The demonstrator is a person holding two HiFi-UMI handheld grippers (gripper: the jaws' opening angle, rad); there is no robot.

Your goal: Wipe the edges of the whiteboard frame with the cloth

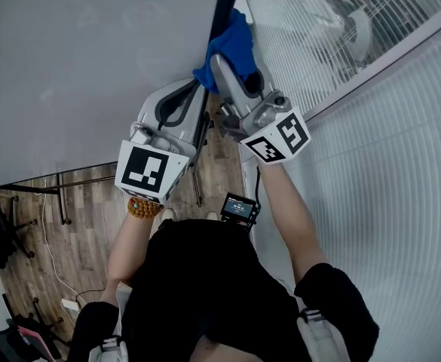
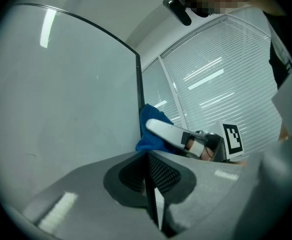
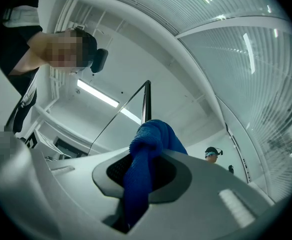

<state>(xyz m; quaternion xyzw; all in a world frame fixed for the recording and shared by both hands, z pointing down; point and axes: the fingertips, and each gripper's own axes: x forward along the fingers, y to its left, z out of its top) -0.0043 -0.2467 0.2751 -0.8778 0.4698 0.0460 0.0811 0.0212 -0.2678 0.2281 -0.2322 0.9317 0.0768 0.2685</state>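
The blue cloth (image 1: 234, 44) – a bunched, towel-textured wad – lay against the dark upright edge of the whiteboard frame (image 1: 225, 2), on the board's right side in the head view. It was clamped between the jaws of the right gripper (image 3: 141, 181), its bulk bulging out past the tips and a twisted length trailing back between them. The frame was a thin black strip bordering the pale, blank whiteboard (image 1: 92, 51).

Cloth (image 1: 233, 45) in the right gripper (image 1: 234, 72), against the frame (image 1: 225, 4) right of the whiteboard (image 1: 77, 59), left gripper (image 1: 178, 102) just to its left, blinds (image 1: 333, 44) farther right.
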